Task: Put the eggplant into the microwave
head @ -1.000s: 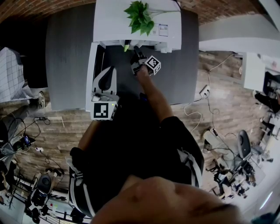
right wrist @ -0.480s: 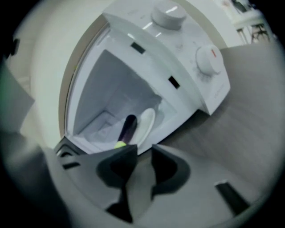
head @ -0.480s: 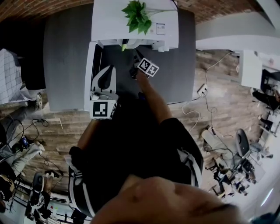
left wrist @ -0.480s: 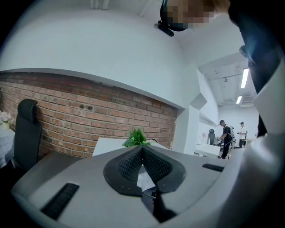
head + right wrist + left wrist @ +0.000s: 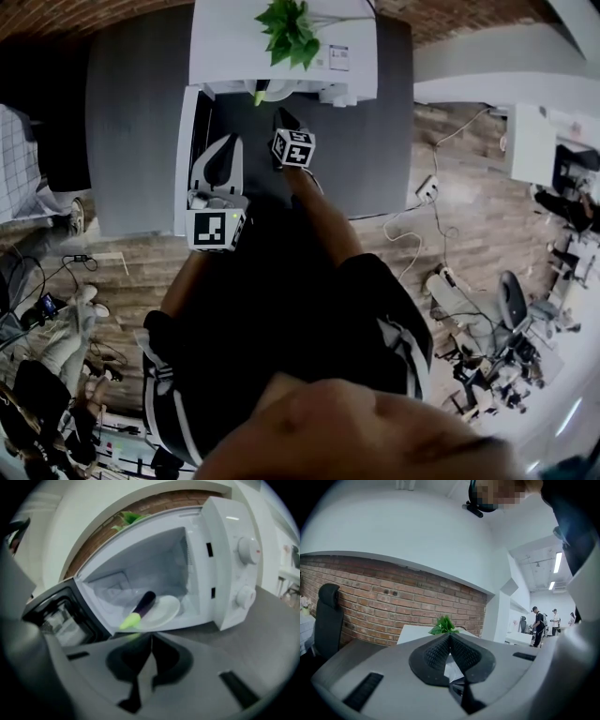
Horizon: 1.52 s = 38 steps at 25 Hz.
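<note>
- Right gripper view: the eggplant [image 5: 140, 607] is seen lying inside the microwave [image 5: 229, 573], partly on its white plate [image 5: 164, 612]; the door [image 5: 58, 618] is swung open at left
- The right gripper [image 5: 151, 638] has just been closed, with nothing held between its jaws
- The left gripper [image 5: 449, 638] is clenched empty, with a leafy plant [image 5: 443, 625] and a brick wall [image 5: 393, 606] seen beyond

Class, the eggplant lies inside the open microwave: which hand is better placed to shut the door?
Probably left: the left gripper sits beside the open door; the right gripper, jaws just closed on nothing, faces the eggplant.
</note>
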Each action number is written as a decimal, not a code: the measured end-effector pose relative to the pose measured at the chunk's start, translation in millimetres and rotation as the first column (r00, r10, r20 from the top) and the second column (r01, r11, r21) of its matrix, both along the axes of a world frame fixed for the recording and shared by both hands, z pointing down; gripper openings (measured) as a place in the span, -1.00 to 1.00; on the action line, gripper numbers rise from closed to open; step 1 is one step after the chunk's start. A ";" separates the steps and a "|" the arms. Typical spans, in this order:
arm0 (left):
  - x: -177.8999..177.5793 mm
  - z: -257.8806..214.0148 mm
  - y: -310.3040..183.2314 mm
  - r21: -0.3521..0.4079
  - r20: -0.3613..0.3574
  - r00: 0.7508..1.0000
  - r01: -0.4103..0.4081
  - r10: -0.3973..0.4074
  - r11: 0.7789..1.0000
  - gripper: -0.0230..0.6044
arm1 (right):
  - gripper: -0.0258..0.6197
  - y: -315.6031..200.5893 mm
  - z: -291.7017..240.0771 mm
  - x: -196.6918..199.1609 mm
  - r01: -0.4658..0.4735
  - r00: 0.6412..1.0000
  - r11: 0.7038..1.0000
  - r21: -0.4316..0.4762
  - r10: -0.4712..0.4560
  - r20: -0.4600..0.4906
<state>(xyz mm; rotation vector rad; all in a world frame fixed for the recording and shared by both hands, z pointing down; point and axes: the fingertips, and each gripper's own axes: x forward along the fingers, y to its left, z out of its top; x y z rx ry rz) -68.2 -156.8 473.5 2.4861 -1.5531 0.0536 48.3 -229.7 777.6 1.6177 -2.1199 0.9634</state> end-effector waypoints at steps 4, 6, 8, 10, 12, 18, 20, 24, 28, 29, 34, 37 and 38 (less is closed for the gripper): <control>0.5 2.2 -0.7 -0.008 -0.009 1.000 0.006 -0.006 1.000 -0.81 | -0.82 -3.3 1.4 -9.1 0.012 1.000 1.000 -0.004 -0.012 -0.005; 0.7 2.4 -1.0 -0.004 -0.005 1.000 0.003 -0.003 1.000 -0.81 | -0.82 -6.4 3.2 -11.4 0.012 1.000 1.000 -0.010 -0.012 -0.006; 0.2 2.6 -0.9 -0.002 0.000 1.000 0.002 -0.002 1.000 -0.81 | -0.82 -8.1 5.6 -13.1 0.011 1.000 1.000 -0.020 -0.011 -0.002; -0.9 3.7 -1.6 -0.010 -0.002 1.000 0.007 -0.007 1.000 -0.81 | -0.82 -9.0 8.2 -15.2 0.011 1.000 0.999 -0.030 -0.011 0.005; -1.9 5.1 -3.2 -0.017 -0.004 1.000 0.010 -0.011 1.000 -0.81 | -0.82 -10.2 10.5 -18.0 0.016 1.000 0.999 -0.038 -0.015 0.006; -2.9 7.2 -6.7 -0.019 0.001 1.000 0.012 -0.012 1.000 -0.81 | -0.82 -18.8 15.0 -21.1 0.009 1.000 0.999 -0.054 -0.008 0.018; -4.0 8.5 -7.7 -0.023 0.004 1.000 0.013 -0.013 1.000 -0.81 | -0.82 -21.0 16.7 -21.7 0.004 1.000 0.998 -0.060 -0.003 0.026; -4.8 10.1 -10.2 -0.033 -0.004 1.000 0.018 -0.018 0.999 -0.81 | -0.82 -25.6 20.0 -21.6 -0.006 0.999 0.998 -0.067 0.008 0.033; -5.8 15.0 -10.7 -0.034 0.006 1.000 0.014 -0.013 0.999 -0.81 | -0.82 -31.5 21.9 -20.6 -0.014 0.999 0.998 -0.068 0.017 0.038; -6.4 15.2 -11.2 -0.034 0.008 1.000 0.015 -0.015 0.999 -0.81 | -0.82 -33.3 22.1 -20.3 -0.016 0.999 0.998 -0.067 0.018 0.039; -10.1 15.0 -13.6 -0.035 0.002 1.000 0.030 -0.030 0.999 -0.81 | -0.82 -43.4 21.9 -17.3 -0.027 0.999 0.998 -0.064 0.030 0.041; -10.6 16.1 -14.6 -0.045 -0.002 0.999 0.035 -0.035 0.998 -0.81 | -0.82 -48.3 22.7 -17.3 -0.024 0.999 0.998 -0.065 0.026 0.041; -10.4 16.2 -15.2 -0.049 -0.003 0.999 0.037 -0.038 0.998 -0.81 | -0.82 -50.0 23.8 -17.4 -0.022 0.999 0.998 -0.065 0.025 0.042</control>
